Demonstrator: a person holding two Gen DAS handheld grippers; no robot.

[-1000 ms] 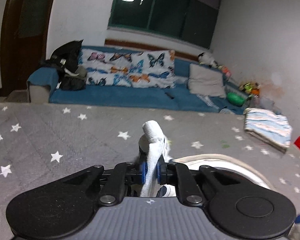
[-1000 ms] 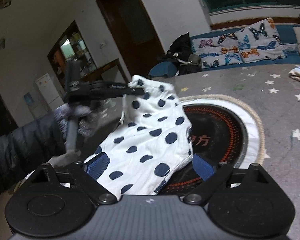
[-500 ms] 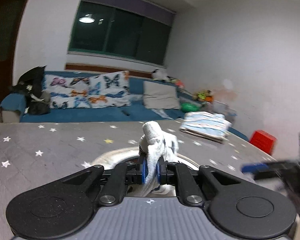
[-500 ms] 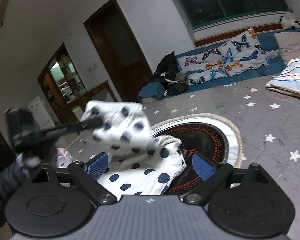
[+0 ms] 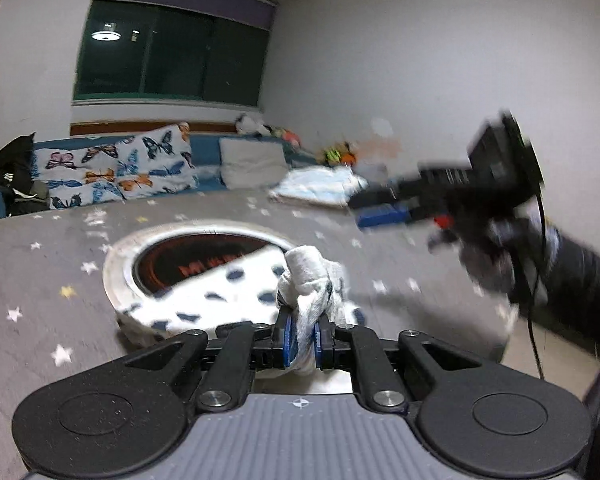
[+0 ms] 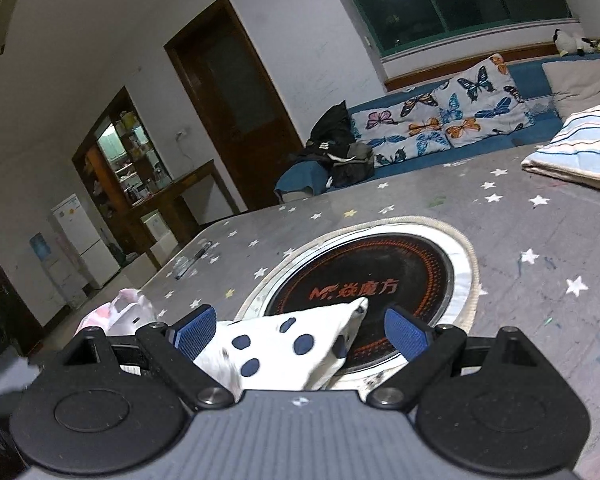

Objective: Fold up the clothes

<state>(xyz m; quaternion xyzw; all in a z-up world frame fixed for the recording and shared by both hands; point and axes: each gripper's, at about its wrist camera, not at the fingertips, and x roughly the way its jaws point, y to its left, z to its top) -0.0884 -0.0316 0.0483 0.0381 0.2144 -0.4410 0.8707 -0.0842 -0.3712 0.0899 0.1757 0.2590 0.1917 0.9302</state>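
A white garment with dark blue dots (image 5: 220, 296) lies on the grey star-print table (image 5: 40, 272), partly over a round black induction plate (image 5: 188, 264). My left gripper (image 5: 303, 338) is shut on a bunched fold of this garment, low over the table. My right gripper (image 6: 300, 330) is open, its blue pads on either side of a corner of the dotted garment (image 6: 284, 344) without pinching it. The right gripper also shows blurred in the left wrist view (image 5: 384, 212), raised at the right.
A folded blue-striped garment (image 6: 576, 148) lies at the table's far right. A pink-white cloth (image 6: 116, 312) sits at the table's left edge. A pen (image 6: 192, 260) lies on the left part. A blue sofa with butterfly cushions (image 6: 440, 120) stands behind.
My left gripper has swung right and down with the garment, laying it on the table. The right gripper has stayed open while the cloth dropped lower between its pads.
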